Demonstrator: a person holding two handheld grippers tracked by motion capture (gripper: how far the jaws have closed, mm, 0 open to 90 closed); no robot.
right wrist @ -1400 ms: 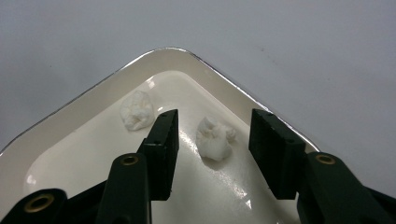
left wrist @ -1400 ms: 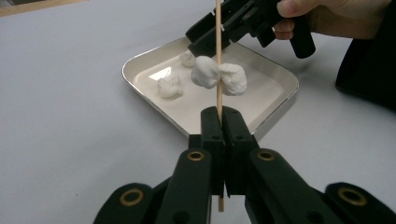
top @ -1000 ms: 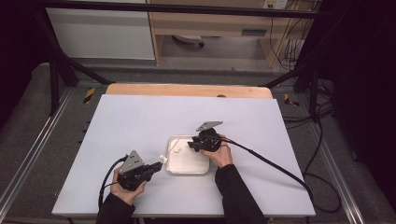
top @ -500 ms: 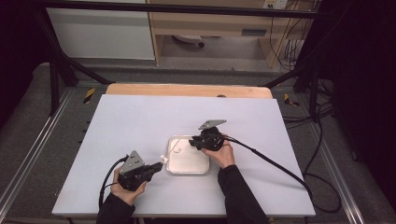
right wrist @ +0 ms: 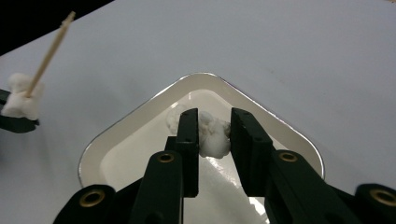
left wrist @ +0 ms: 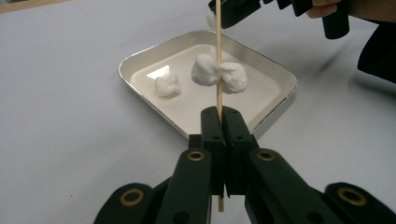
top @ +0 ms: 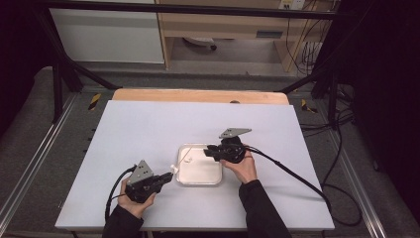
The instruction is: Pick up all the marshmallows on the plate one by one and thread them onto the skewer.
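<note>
My left tool point(left wrist: 223, 122) pinched the skewer point(left wrist: 218, 56) upright – my right tool point(right wrist: 209, 128), nearer the tray point(right wrist: 140, 116), gripped a marshmallow point(right wrist: 212, 136) beside its tip.

- In the high view the skewer point(top: 186, 156) over the tray point(top: 218, 181) is a thin pale line, and the white lumps on it are too small to count.
- In the left gripper view the skewer's point(left wrist: 218, 51) top is hidden behind the right gripper point(left wrist: 247, 9), itself cut off by the picture's top edge; its lower stretch is hidden between the shut jaws.
- In the right gripper view the white lump point(right wrist: 213, 135) between the jaws is partly hidden by them, so contact on its sides cannot be told.
- There the left gripper point(right wrist: 16, 122) is cut off by the left edge.
- The table's point(top: 148, 129) near edge hides the person's forearms below the sleeves.
</note>
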